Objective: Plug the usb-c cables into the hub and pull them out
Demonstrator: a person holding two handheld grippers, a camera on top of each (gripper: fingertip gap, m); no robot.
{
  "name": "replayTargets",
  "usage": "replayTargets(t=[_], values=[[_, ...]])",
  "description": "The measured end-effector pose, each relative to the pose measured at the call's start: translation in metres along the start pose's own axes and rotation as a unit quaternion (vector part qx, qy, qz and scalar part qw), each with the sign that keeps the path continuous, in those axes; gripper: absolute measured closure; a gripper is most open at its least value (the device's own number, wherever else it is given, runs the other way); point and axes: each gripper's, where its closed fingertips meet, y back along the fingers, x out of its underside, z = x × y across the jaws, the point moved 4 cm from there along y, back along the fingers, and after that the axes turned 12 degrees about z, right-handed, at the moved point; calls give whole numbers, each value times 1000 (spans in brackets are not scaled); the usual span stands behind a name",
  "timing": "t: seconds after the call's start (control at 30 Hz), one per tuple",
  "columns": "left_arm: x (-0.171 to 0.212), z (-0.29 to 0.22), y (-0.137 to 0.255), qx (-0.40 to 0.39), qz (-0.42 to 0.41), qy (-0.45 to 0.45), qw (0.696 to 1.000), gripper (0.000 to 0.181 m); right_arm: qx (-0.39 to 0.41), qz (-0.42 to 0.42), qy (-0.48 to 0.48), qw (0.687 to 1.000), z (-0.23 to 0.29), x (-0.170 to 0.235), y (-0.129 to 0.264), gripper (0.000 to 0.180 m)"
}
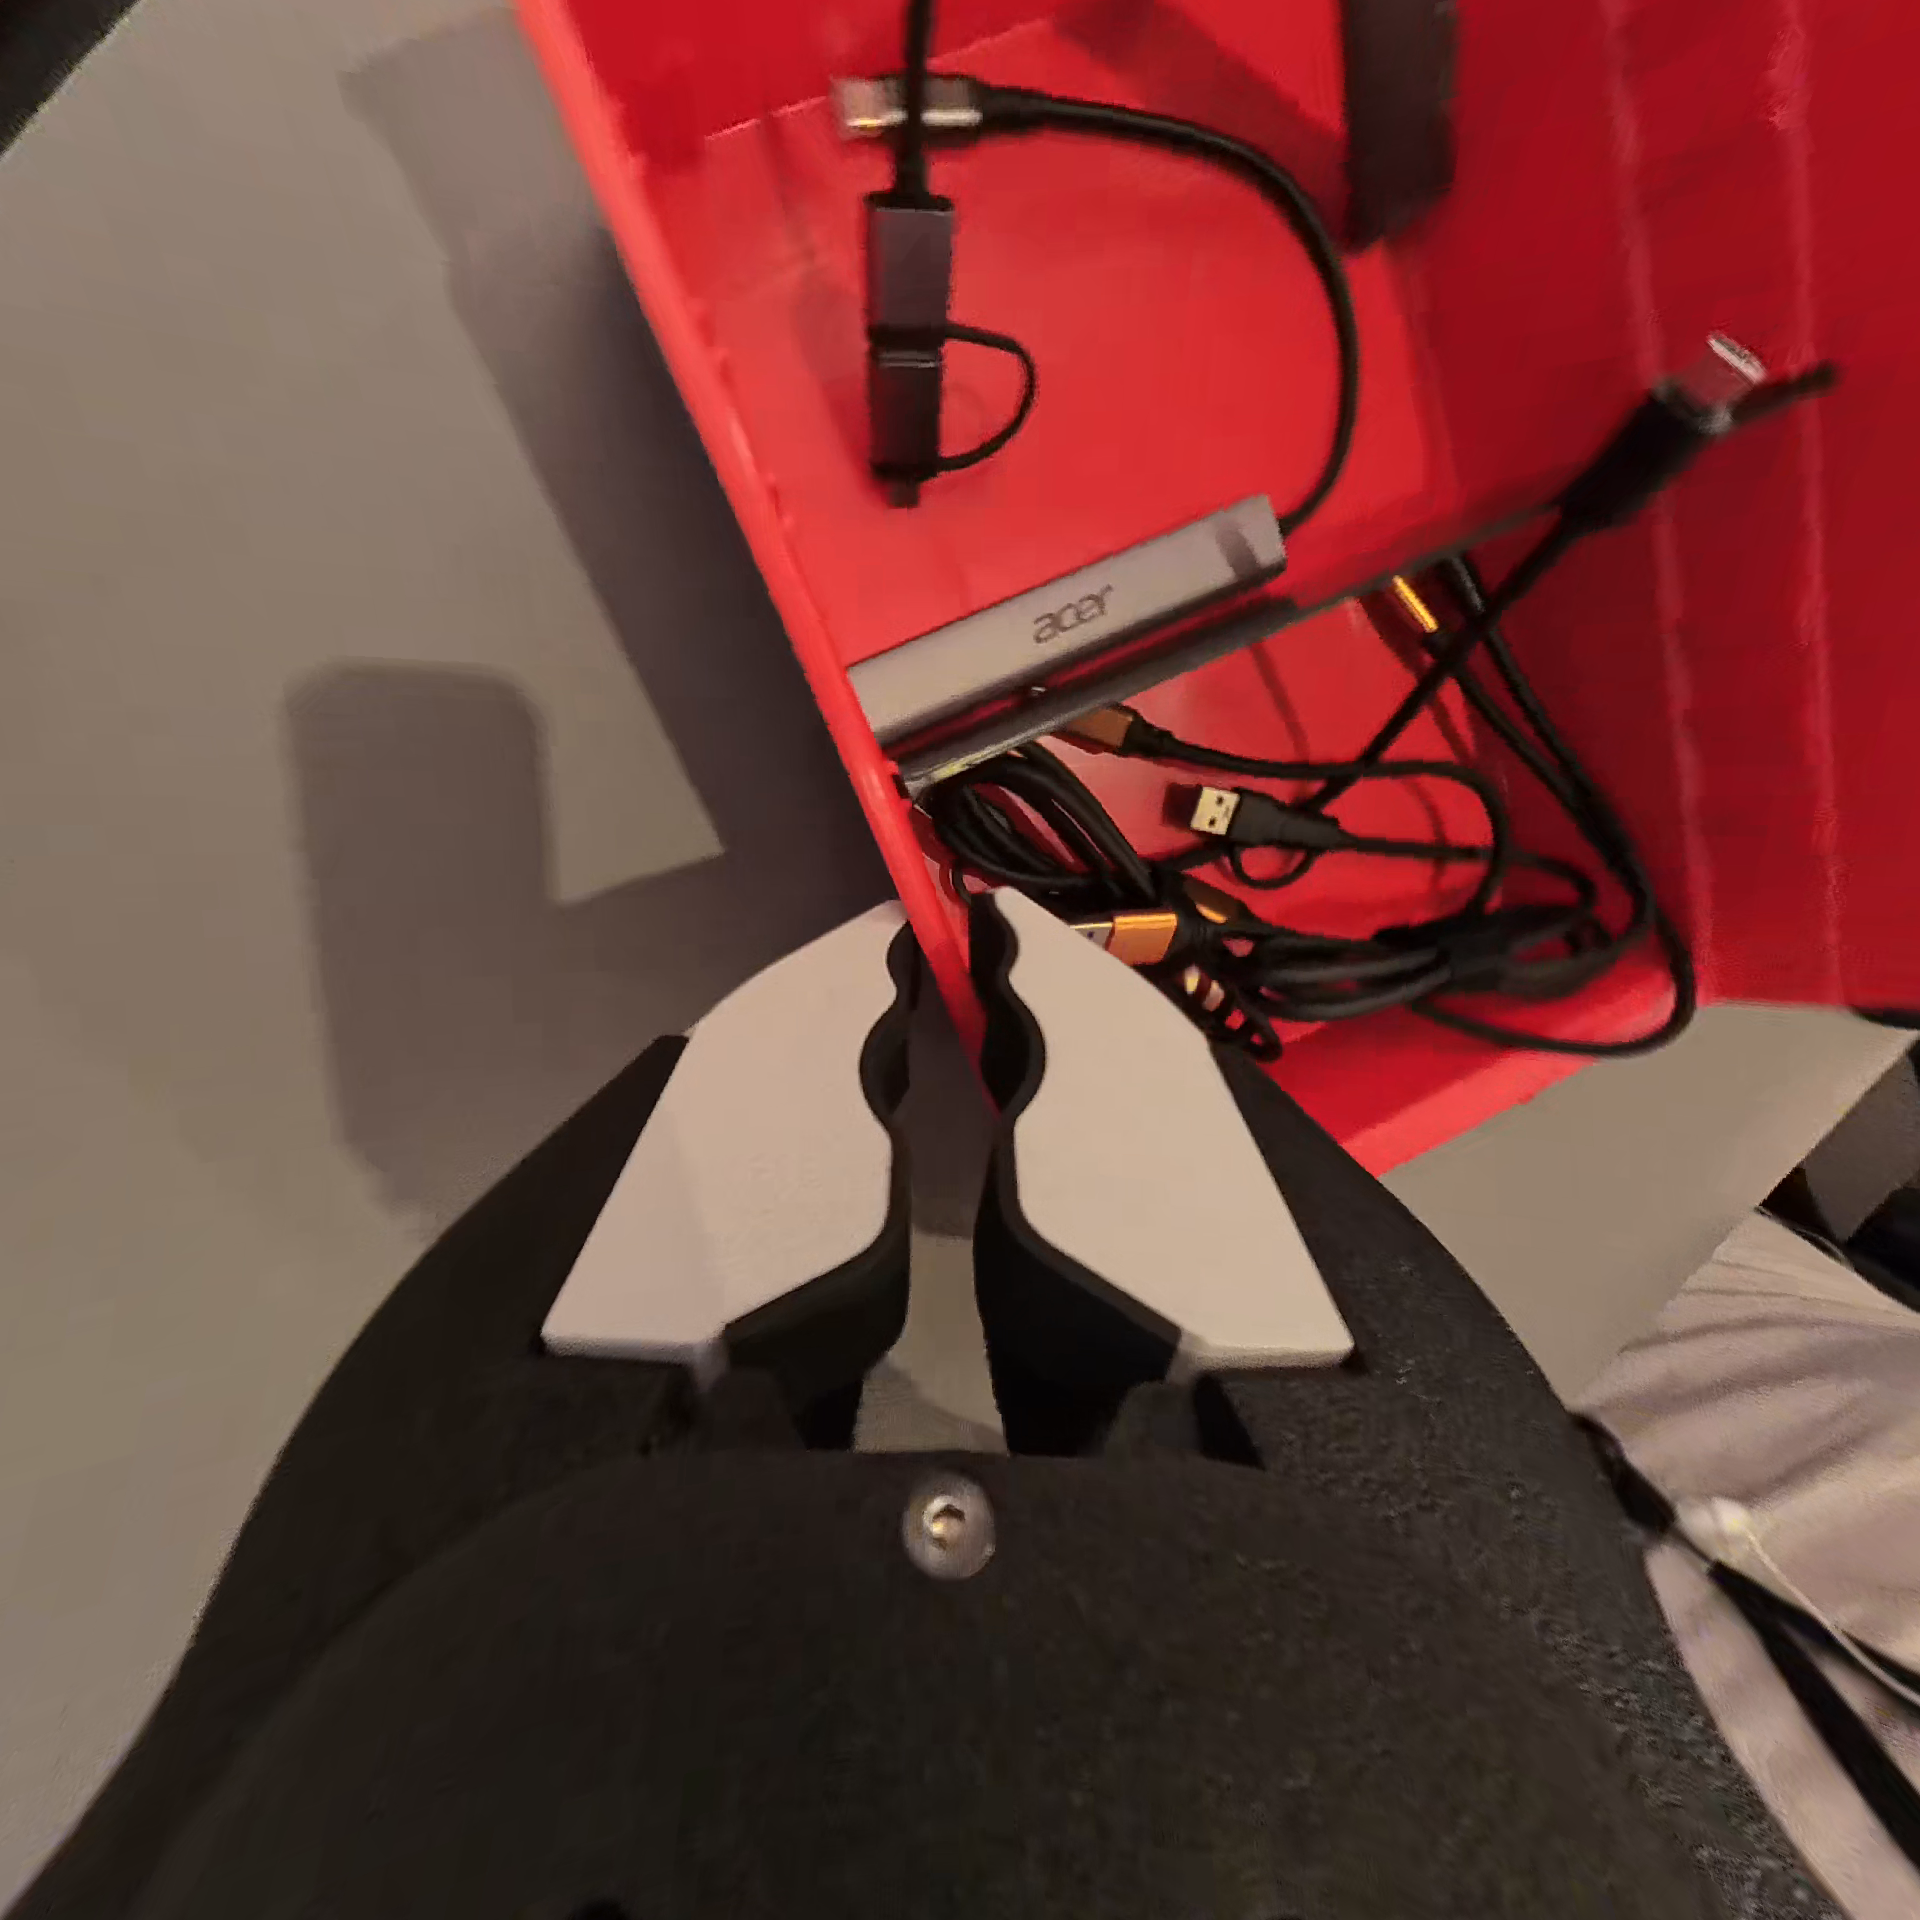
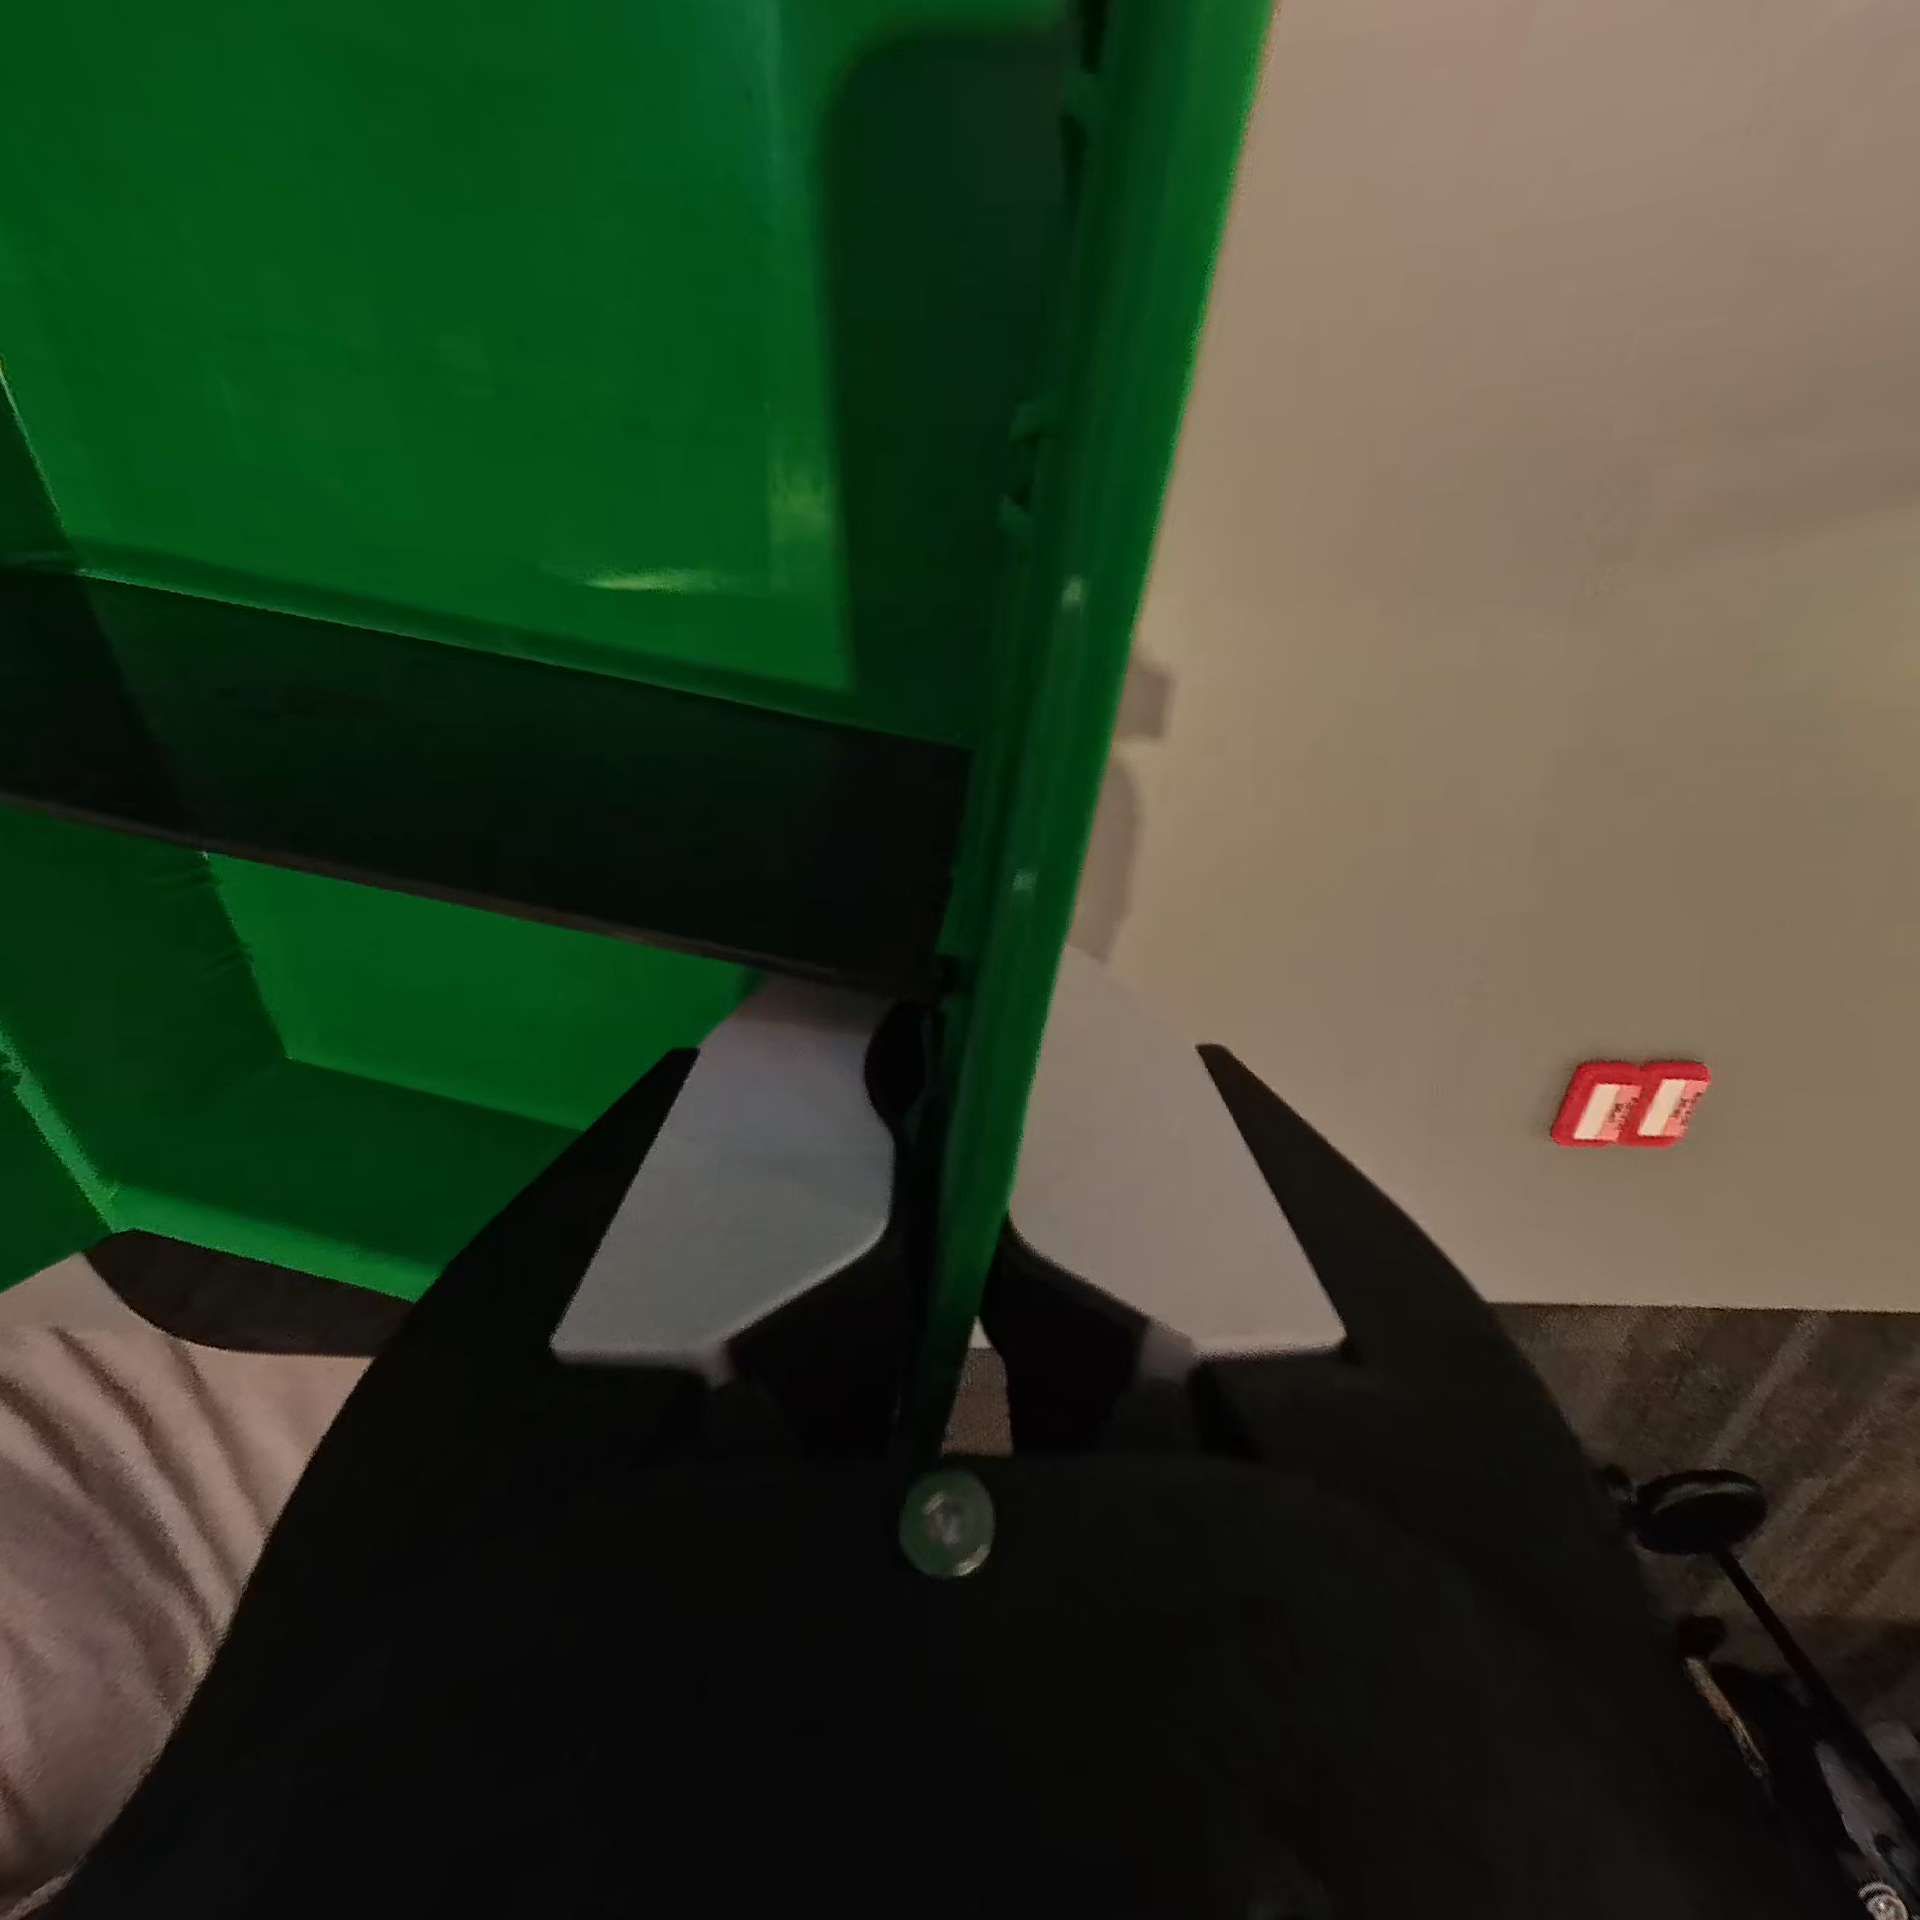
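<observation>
Your left hand-held gripper (image 1: 943, 935) is pinched on the near wall of the red bin (image 1: 1195, 312), one finger outside and one inside, and your right hand-held gripper (image 2: 961, 1122) is clamped the same way on the side wall of the green bin (image 2: 468, 364), whose visible part shows nothing inside. So you look to be at the setting-up step, handling the bins, with no plugging begun. The grey hub (image 1: 1070, 623) lies across the red bin on a divider, its own lead curling behind it; the loose black cables (image 1: 1299, 914) with orange and gold plugs sit tangled in the compartment nearest you, just beside your left fingers. Next, I judge, both bins must rest on the tabletop (image 1: 260, 520) before you let go; then you must pick one USB-C plug out of the tangle and line it up squarely with a port.
</observation>
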Motion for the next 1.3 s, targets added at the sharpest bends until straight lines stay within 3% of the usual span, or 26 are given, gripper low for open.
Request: replayTargets(t=[0.33,0.57,0.63,0.77,0.9,1.3], values=[[118,135,50,-29,-48,212,976,175,-41,0,57,998,86,-53,-21,174],[217,168,72,36,-79,370,925,172,-80,13,85,993,125,-95,-47,174],[234,176,77,18,-84,396,914,173,-96,31,77,992,128,-99,-55,171],[244,189,81,-31,-81,413,907,175,-70,-11,39,997,122,-99,-53,174],[240,191,80,-67,-57,401,912,176,-62,-2,8,998,102,-96,-53,174],[237,182,77,-118,-8,386,915,176,-63,13,36,997,89,-78,-54,172]])
